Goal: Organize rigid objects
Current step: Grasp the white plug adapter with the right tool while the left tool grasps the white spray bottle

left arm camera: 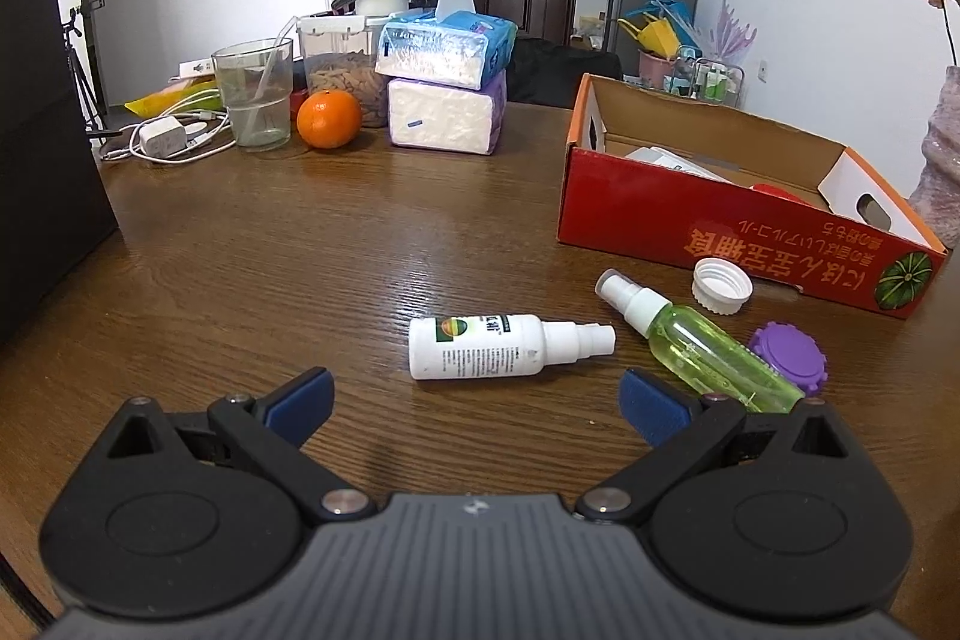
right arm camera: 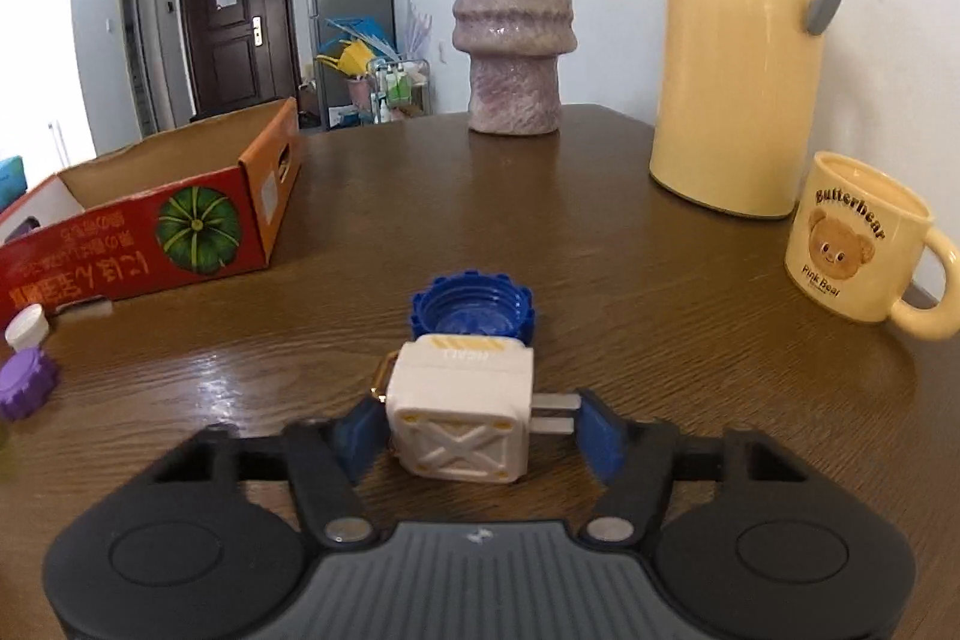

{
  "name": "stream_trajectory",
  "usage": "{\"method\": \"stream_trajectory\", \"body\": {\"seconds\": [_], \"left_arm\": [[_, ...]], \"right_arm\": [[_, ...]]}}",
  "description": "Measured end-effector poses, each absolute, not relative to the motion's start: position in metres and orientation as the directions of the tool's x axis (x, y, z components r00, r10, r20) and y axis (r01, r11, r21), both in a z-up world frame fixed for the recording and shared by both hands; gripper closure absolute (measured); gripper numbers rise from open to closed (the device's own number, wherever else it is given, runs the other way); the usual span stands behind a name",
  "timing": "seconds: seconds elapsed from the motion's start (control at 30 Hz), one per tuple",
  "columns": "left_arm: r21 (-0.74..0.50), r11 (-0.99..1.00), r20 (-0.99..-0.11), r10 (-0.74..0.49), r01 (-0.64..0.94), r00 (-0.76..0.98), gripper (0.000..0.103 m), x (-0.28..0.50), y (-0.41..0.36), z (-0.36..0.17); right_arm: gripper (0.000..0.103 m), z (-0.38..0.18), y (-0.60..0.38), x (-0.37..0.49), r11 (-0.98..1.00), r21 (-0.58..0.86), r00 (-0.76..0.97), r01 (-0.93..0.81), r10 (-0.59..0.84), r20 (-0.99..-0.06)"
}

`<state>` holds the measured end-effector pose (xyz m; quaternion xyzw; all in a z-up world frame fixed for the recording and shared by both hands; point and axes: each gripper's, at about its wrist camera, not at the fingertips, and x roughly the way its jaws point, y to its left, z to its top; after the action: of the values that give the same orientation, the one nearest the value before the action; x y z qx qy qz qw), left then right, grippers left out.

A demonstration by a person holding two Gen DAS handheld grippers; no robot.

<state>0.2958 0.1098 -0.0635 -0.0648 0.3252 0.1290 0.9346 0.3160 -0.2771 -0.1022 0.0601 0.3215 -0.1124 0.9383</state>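
Two handheld grippers work over the brown wooden table (left arm camera: 270, 250). Left gripper (left arm camera: 474, 403): jaws wide apart, nothing between them, with the white plastic spray bottle (left arm camera: 480, 355) lying on its side just beyond. Right gripper (right arm camera: 474, 430): jaws clamped on the white cube-shaped plug adapter (right arm camera: 459, 412), left pad on its body, right pad on the prongs. Just beyond it lies the blue ribbed cap (right arm camera: 474, 310); the red cardboard box (right arm camera: 138, 232) sits far left.

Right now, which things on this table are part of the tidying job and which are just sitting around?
For the job: white spray bottle, green spray bottle, white cap, purple cap, blue cap, white charger, red box.

Lying about: orange, tissue packs, vase, thermos, mug.
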Motion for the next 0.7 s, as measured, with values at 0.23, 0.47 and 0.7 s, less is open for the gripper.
{"method": "stream_trajectory", "body": {"seconds": [0.23,0.47,0.7], "left_arm": [[-0.034,0.953,-0.628,0.213,-0.3,0.749,0.0,0.31,0.105,-0.069],[-0.026,0.944,-0.627,0.241,-0.329,0.741,0.0,0.325,0.099,-0.073],[0.011,0.941,-0.62,0.272,-0.339,0.736,0.0,0.341,0.089,-0.076]], "right_arm": [[0.044,-0.101,-0.282,0.312,0.962,0.084,0.789,0.259,-0.161,-0.592],[0.044,-0.097,-0.282,0.307,0.958,0.102,0.815,0.269,-0.17,-0.554],[0.044,-0.095,-0.279,0.306,0.956,0.102,0.826,0.275,-0.181,-0.534]]}}
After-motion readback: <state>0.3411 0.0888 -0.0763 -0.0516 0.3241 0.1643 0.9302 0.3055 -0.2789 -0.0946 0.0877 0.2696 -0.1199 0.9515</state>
